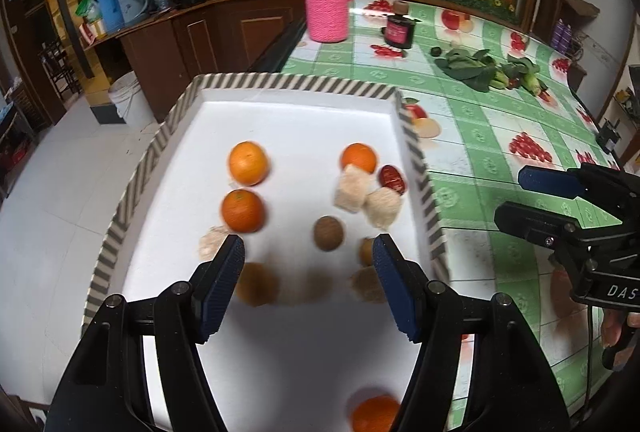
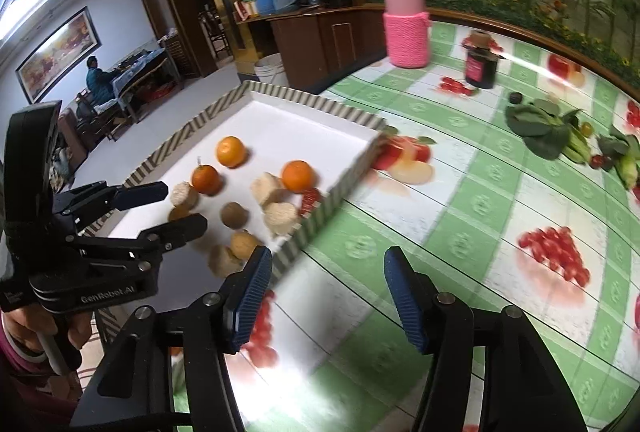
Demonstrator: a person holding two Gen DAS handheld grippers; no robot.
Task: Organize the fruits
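Note:
A white tray with a striped rim (image 1: 288, 83) (image 2: 280, 94) lies on the table and holds several fruits: oranges (image 1: 247, 162) (image 2: 231, 151), a brown kiwi (image 1: 328, 233) (image 2: 235, 215), a red date (image 1: 393, 177) and pale beige pieces (image 1: 351, 187) (image 2: 267, 188). Another orange (image 1: 375, 413) lies at the tray's near end. My left gripper (image 1: 308, 284) (image 2: 176, 206) is open and empty, hovering over the near fruits. My right gripper (image 2: 326, 296) (image 1: 516, 198) is open and empty over the tablecloth, right of the tray.
A pink knit-covered jar (image 1: 327, 4) (image 2: 406, 28) and a small dark jar (image 1: 398, 29) (image 2: 481, 66) stand at the table's far side. Leafy greens (image 1: 480, 68) (image 2: 552, 136) lie at the far right. A wooden cabinet and white bucket (image 1: 130, 102) stand beyond the left edge.

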